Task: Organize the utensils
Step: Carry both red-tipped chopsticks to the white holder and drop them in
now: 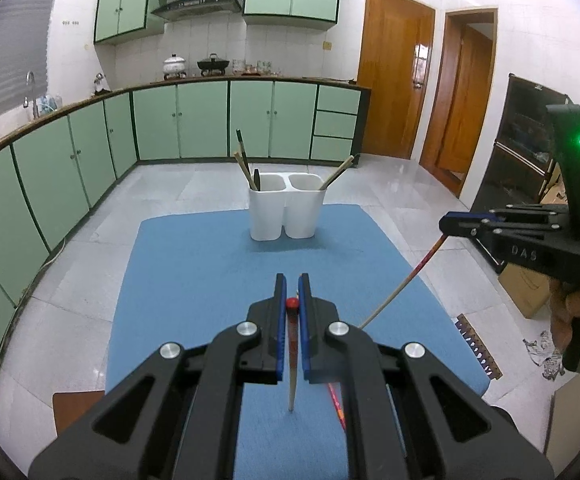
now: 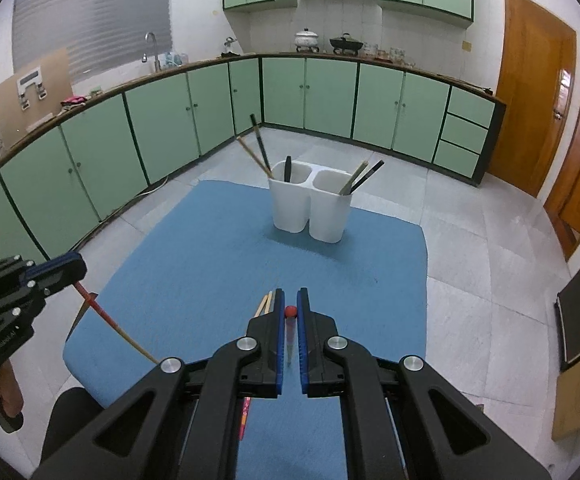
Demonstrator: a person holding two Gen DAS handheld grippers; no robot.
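A white two-compartment utensil holder (image 1: 286, 212) (image 2: 310, 212) stands at the far end of a blue mat (image 1: 210, 272) (image 2: 210, 264). Dark and tan chopsticks lean out of both compartments. My left gripper (image 1: 292, 280) is shut on a chopstick (image 1: 292, 352) with a red top and a pale tip, held above the mat. From the right wrist view it shows at the left (image 2: 80, 266). My right gripper (image 2: 290, 294) is shut on a similar red-topped chopstick (image 2: 289, 332). In the left wrist view it hangs at the right (image 1: 444, 226), its chopstick (image 1: 402, 284) slanting down-left.
Loose chopsticks lie on the mat near its close edge: a red one (image 1: 336, 404) (image 2: 246, 416) and tan ones (image 2: 264, 304). Green kitchen cabinets (image 1: 90, 160) line the far and left walls. Cardboard boxes (image 1: 530, 288) and a dark cabinet (image 1: 518, 152) stand on the floor to the right.
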